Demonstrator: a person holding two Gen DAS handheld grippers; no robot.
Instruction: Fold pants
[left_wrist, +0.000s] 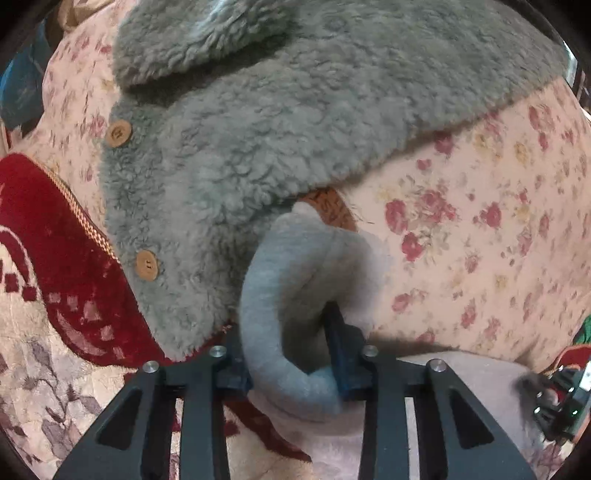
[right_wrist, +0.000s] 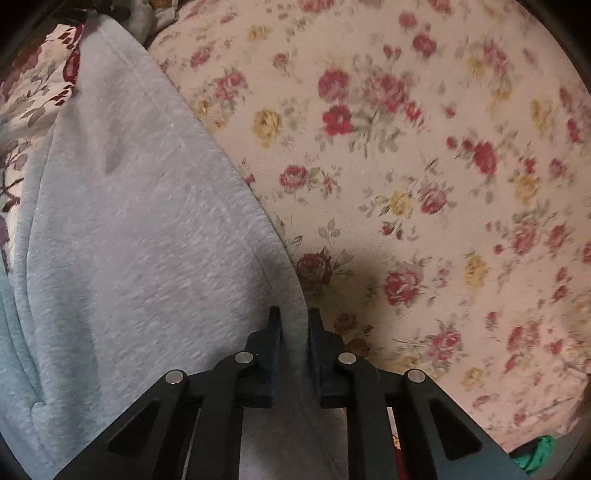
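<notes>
Pants (right_wrist: 140, 229) are lying on a floral bedsheet (right_wrist: 424, 166), soft light-grey sweatshirt-type jersey with a stitched hem up at the far end, so the long axis is running from the gripper away toward the top left of the right wrist view. No containers anywhere, just bedding. Right gripper (right_wrist: 295, 321) is pinching the edge of the grey fabric, fingers nearly together with only the cloth between them. Left gripper (left_wrist: 291, 325) is clamping a thick rolled-up bunch of the same grey pants (left_wrist: 291, 280), fingers narrow but spread by the wad, which is curling into a tube shape between them. Right behind that is sitting a fuzzy grey-green sherpa jacket (left_wrist: 258, 140) with round wooden buttons (left_wrist: 118, 133), pretty shaggy texture. Off to the left a red plush blanket (left_wrist: 55, 236) with a gold braided trim is poking in.
</notes>
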